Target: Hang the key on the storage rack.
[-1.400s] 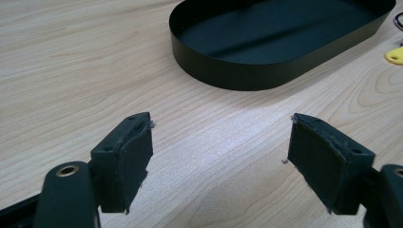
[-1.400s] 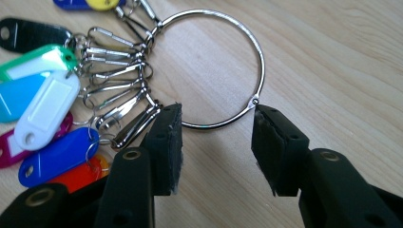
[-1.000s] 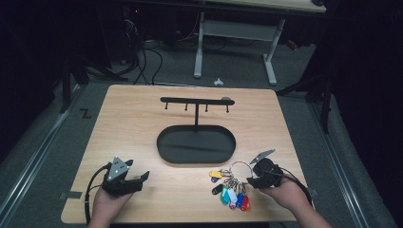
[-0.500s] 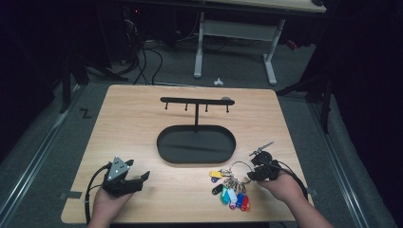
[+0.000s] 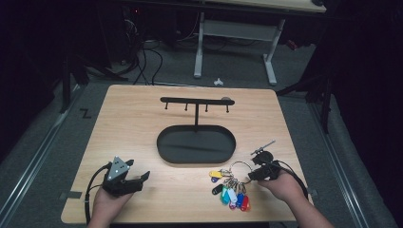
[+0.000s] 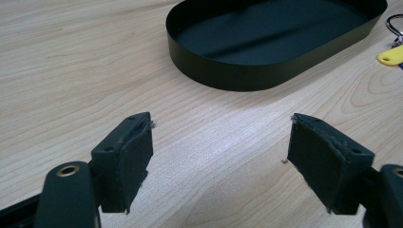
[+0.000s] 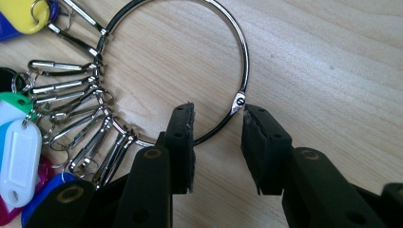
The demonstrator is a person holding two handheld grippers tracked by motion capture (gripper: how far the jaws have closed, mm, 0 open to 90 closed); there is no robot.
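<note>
So, left to right. My left tongs point(image 5: 141, 177) sit low on the pale wood counter point(image 5: 128, 128) near its front-left corner, spread wide w/ nothing between them; in the left gripper view just bare wood lies in the gap. Mid-counter stands the black metal oval tray point(image 5: 164, 151) w/ a post and a T-shaped hook bar point(image 5: 196, 100) above it. Front-right of the tray lies the big steel key ring point(image 7: 241, 61) w/ its bunch of coloured plastic key tags point(image 5: 232, 194), flat on the counter. My right tongs point(image 7: 216, 135) straddle the ring's wire just by its small hinge joint, partly spread, one on each side, not yet pinching as far as I can tell.

Risks, imo: the wire is thin and lies flat, so the tongs could close over it and skid off, or nip at the hinge and let the ring swivel. If lifted, the tag bunch hangs off one side and could swing or twist the ring out of the grip.

Count: 1 tray, 1 hook bar w/ approx. 4 pegs, 1 ring, 2 tongs. Tags: roughly 8; they overlap, can't be exact.
</note>
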